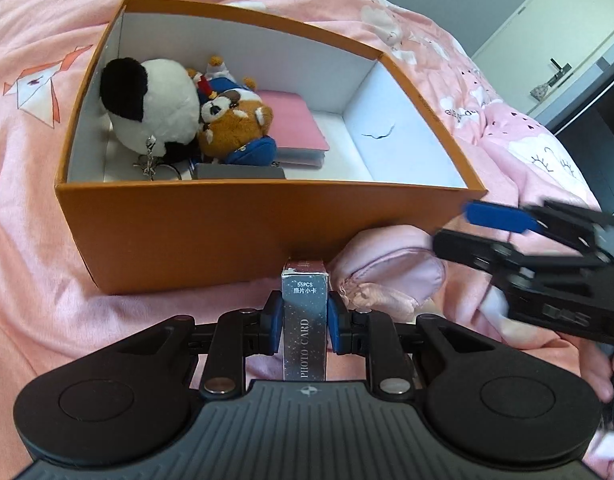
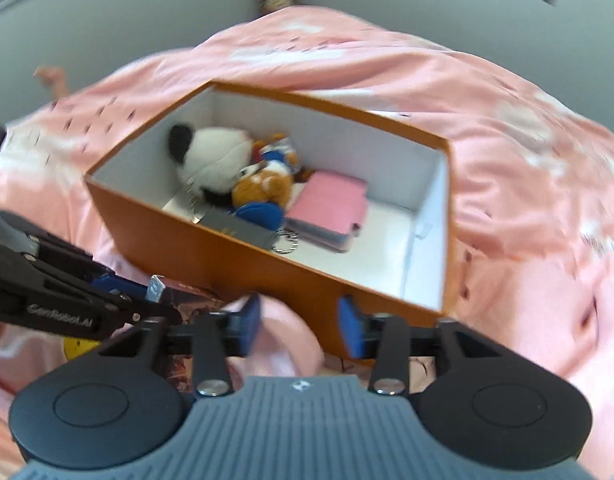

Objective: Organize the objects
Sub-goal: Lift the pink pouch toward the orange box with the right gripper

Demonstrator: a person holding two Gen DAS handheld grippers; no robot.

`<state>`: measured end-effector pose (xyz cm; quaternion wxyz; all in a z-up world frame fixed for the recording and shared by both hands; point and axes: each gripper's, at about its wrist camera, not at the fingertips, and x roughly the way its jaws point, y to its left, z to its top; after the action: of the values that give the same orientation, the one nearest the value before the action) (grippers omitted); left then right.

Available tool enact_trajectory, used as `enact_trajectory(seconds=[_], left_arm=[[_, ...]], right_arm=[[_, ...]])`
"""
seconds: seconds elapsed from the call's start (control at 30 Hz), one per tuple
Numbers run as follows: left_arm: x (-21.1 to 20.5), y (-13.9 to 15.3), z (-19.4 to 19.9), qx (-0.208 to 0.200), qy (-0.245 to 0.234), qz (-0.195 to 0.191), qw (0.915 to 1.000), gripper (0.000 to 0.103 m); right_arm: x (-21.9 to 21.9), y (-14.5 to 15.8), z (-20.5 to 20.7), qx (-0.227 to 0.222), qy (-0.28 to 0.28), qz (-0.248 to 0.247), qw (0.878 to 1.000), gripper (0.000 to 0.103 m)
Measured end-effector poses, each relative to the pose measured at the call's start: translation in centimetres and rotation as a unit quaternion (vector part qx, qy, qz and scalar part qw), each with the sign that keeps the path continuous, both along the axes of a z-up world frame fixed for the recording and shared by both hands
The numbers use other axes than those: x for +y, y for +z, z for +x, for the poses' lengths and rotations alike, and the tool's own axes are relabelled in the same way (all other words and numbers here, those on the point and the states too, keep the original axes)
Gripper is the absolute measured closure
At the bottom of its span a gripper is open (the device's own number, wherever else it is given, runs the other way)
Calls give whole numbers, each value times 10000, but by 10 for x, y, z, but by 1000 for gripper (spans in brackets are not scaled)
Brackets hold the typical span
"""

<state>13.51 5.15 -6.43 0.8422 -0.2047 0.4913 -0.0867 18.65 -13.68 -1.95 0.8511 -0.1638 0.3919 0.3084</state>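
- One orange box (image 1: 243, 236) sat open-topped on the pink bedspread (image 1: 35, 264); its white interior held two plush toys, one pink booklet and one grey flat case.
- The panda plush (image 1: 155, 108) and the brown plush (image 1: 235, 124) were packed together at the left end of the box, touching each other; keyrings hung from them toward the near wall.
- The pink booklet (image 1: 295, 124) lay flat beside the brown plush, and the grey flat case (image 1: 239, 171) lay against the near wall.
- The right part of the box floor was bare white card, with a small tear showing on the right inner wall.
- One photo card box (image 1: 305, 320) was clamped between the blue pads of the left gripper (image 1: 305, 322); the jaws were closed onto its two long sides.
- Its long axis ran forward along the fingers, its far end toward the near wall of the orange box and close to it; printed lettering ran lengthwise on the upper face.
- One pink pouch (image 1: 391, 276) lay on the bedspread just right of the photo card box, against the foot of the orange box.
- The right gripper (image 2: 299, 326) hung over that pouch with its jaws spread wide, nothing between them; the view was motion-blurred.
- In the right wrist view the left gripper came in from the left, close beside the right one, near the box's near wall.
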Motion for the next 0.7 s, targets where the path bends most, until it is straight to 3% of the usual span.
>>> enact_trajectory(seconds=[0.13,0.33,0.53,0.7], left_arm=[[5,-8,3,129,103,30,9999,77],[2,-13,1,362,246,329,9985,72],[1,-26,-7,695,352,440,9960,63],[5,-23,-16,434,391,303,9978,73]], right_arm=[[-29,-1,-14,333,-453,322,9979,44],[-24,-45,-21,955,-611,257,9932,45],[-7,-64,-20,756,-474,284,9956,64],[-11,-67,-20,735,-528,438,9949,76]])
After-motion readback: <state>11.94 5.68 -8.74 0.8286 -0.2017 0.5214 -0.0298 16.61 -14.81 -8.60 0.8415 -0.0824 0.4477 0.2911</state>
